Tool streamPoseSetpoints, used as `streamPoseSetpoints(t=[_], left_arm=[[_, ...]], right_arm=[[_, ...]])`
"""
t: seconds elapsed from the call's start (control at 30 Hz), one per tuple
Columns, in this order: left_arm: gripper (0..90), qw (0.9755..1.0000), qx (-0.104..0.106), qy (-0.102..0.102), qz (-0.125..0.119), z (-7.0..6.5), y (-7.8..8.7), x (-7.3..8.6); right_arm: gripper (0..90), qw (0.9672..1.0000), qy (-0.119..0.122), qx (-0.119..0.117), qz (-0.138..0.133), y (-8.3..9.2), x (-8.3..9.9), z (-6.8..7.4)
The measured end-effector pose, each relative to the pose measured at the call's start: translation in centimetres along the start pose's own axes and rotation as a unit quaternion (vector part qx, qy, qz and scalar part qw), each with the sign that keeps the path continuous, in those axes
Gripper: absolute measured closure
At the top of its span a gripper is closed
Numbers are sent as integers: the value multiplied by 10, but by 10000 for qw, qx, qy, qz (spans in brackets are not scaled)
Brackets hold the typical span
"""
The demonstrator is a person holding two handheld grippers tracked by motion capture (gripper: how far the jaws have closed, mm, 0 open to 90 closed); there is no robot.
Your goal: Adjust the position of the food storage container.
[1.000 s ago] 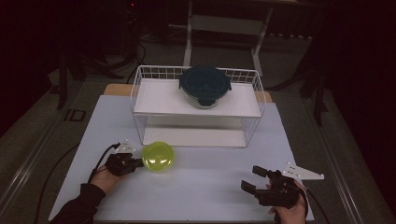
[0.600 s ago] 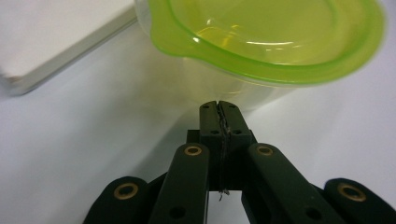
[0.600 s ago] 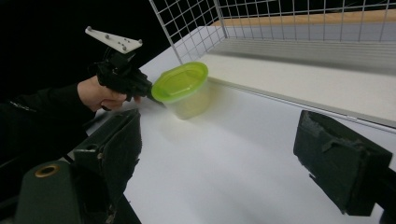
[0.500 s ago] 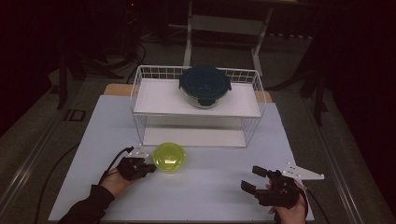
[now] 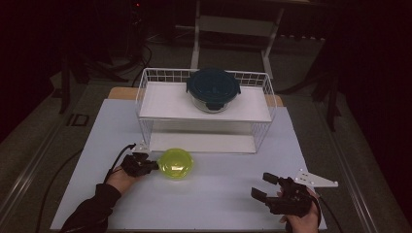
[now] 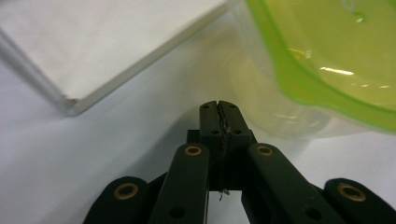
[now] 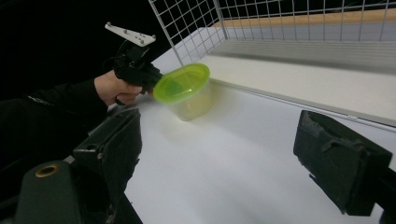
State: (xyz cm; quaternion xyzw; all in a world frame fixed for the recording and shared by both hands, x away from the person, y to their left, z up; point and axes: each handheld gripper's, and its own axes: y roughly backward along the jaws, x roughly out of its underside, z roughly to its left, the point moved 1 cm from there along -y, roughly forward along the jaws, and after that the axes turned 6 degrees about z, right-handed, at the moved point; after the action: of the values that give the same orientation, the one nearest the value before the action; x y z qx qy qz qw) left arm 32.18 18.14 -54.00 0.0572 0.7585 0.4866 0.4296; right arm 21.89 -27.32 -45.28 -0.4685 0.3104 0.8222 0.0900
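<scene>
- The left gripper (image 5: 145,165) sits low over the bench (image 5: 218,194) at the near left, with its fingers (image 6: 218,122) pressed together and nothing between them.
- In the left gripper view the closed tips lie just under the edge of the lime-green lid of the clear container (image 6: 327,60); whether they touch its wall I cannot tell.
- From the high view the container (image 5: 175,163) stands upright on the bench, just right of the left gripper and just in front of the near left corner of the white wire rack (image 5: 145,104).
- The right gripper view shows the container (image 7: 187,91) lidded, its clear tub resting on the white surface, with the left gripper (image 7: 144,77) right against its lid rim.
- The right gripper (image 5: 265,187) rests at the near right of the bench, well apart from the container; its fingers (image 7: 116,144) stand wide apart and empty.
- On the rack's upper shelf (image 5: 165,104) sits a round glass container with a dark teal lid (image 5: 213,87), toward the far middle.
- The rack's lower white board (image 5: 204,141) lies bare behind the green-lidded container.
</scene>
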Motion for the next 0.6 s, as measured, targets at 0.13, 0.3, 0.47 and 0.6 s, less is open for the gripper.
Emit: streamPoseSetpoints(t=[0.13,0.3,0.47,0.6], left_arm=[[887,9999,73,-90,51,-8,-2,0],[887,9995,221,-191,71,-21,-4,-2],[887,9988,371,-319,44,-32,-8,-7],[887,9983,446,-380,67,-37,-10,-8]], right_arm=[[149,10000,-41,3,19,-1,1,-2],[149,10000,-34,-33,16,-3,1,-1],[149,10000,-24,-10,10,-3,0,0],[149,10000,-19,0,9,-2,1,-1]])
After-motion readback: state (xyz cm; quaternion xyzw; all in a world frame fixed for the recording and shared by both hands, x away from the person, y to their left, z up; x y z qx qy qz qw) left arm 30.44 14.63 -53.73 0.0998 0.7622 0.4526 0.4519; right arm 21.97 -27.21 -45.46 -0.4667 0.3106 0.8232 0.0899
